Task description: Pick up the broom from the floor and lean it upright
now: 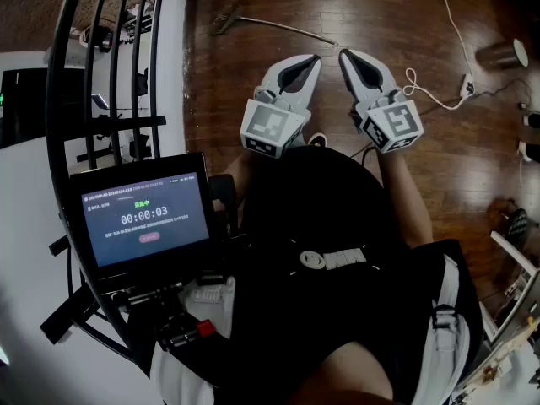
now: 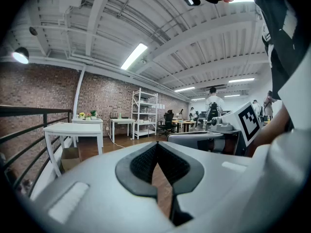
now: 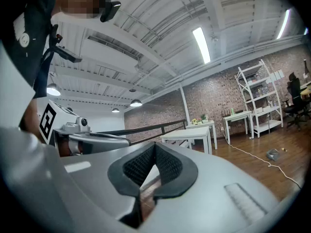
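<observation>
The broom (image 1: 278, 28) lies flat on the dark wooden floor at the top of the head view, bristles to the left and thin handle running right. My left gripper (image 1: 314, 58) and right gripper (image 1: 344, 55) hover side by side in front of my chest, tips a little short of the handle's right end. Both are shut with nothing between the jaws. In the left gripper view the left gripper (image 2: 156, 144) points level across a room, the right gripper (image 2: 228, 130) beside it. The right gripper view shows the shut right gripper (image 3: 154, 145) with the left gripper (image 3: 85, 132) at its left.
A black railing (image 1: 101, 74) and a white table edge (image 1: 173, 57) run along the left. A screen (image 1: 145, 218) on a rig sits by my body. A white cable (image 1: 447, 24), a power strip (image 1: 466, 83) and a metal can (image 1: 504, 54) lie on the floor to the right.
</observation>
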Motion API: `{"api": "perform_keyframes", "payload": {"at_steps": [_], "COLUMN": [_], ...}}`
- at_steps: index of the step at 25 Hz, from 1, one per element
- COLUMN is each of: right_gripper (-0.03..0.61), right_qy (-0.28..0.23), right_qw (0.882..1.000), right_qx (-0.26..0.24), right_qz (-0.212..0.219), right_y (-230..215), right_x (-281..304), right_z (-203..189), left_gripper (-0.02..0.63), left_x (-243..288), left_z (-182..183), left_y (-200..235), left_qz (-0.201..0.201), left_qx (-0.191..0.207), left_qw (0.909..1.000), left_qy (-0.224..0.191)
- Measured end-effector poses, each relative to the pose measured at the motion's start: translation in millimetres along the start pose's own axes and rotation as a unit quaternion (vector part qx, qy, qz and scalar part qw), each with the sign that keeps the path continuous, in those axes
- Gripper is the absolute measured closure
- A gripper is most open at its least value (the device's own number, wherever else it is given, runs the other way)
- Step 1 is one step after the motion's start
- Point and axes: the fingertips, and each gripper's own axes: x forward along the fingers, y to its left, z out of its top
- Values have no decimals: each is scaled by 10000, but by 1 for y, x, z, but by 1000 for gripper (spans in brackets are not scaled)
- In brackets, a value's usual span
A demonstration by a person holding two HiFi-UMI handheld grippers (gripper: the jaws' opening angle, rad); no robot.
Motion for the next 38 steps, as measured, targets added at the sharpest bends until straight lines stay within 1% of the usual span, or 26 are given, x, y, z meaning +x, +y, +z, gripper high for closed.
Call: {"api": "perform_keyframes", "payload": {"at_steps": [4,6,9,11,14,16,19,20,22,24,26,27,29,30,31,33,36,37,38], "right_gripper": [575,575,575,575,575,575,575,574,575,575,575,575,575,574,575,575,574,575,575], "right_qy": [-24,22,168,207,292,468,641,674,723,794,767,756,764,799,857,990,1090,1130,1184], "right_qw": [9999,9999,9997,9995,9990,9983,9968,9959,9938,9933,9942,9942,9937,9931,9919,9887,9864,9854,9840], "right_qx": [77,118,198,224,265,300,436,539,768,797,738,750,801,833,892,1056,1171,1213,1273], "right_qz": [62,54,-13,-77,-199,-198,-212,-273,-360,-275,-168,-150,-172,-229,-302,-385,-384,-392,-394], "right_y": [-1,-11,-40,-58,-83,-106,-143,-155,-171,-172,-175,-179,-196,-209,-223,-246,-273,-284,-296], "right_x": [3,21,78,105,129,163,220,241,278,299,313,319,335,344,350,359,371,374,377], "right_z": [1,-2,-15,-20,-24,-28,-36,-39,-39,-37,-35,-35,-41,-48,-57,-75,-105,-124,-150], "left_gripper": [600,600,600,600,600,600,600,600,600,600,600,600,593,558,568,563,540,529,518], "left_x": [-13,-5,28,48,73,98,134,145,164,178,184,188,207,220,234,260,290,301,312], "left_z": [16,14,-5,-13,-13,-11,-15,-18,-24,-22,-36,-45,-66,-80,-94,-128,-185,-212,-246], "left_y": [16,35,94,124,153,193,255,277,316,336,349,356,374,384,392,400,409,414,420], "left_qz": [284,332,289,239,195,210,139,114,30,-155,-375,-496,-696,-787,-893,-1156,-1586,-1703,-1811], "left_qx": [-39,-75,-238,-327,-299,-286,-400,-363,-96,179,545,808,1346,1570,1732,1937,2189,2273,2346], "left_qw": [9996,9994,9990,9987,9989,9987,9976,9973,9970,9963,9931,9893,9769,9695,9626,9484,9214,9109,8988], "left_qy": [43,69,231,303,307,366,547,620,762,831,964,1109,1506,1708,1882,2226,2793,2994,3230]}}
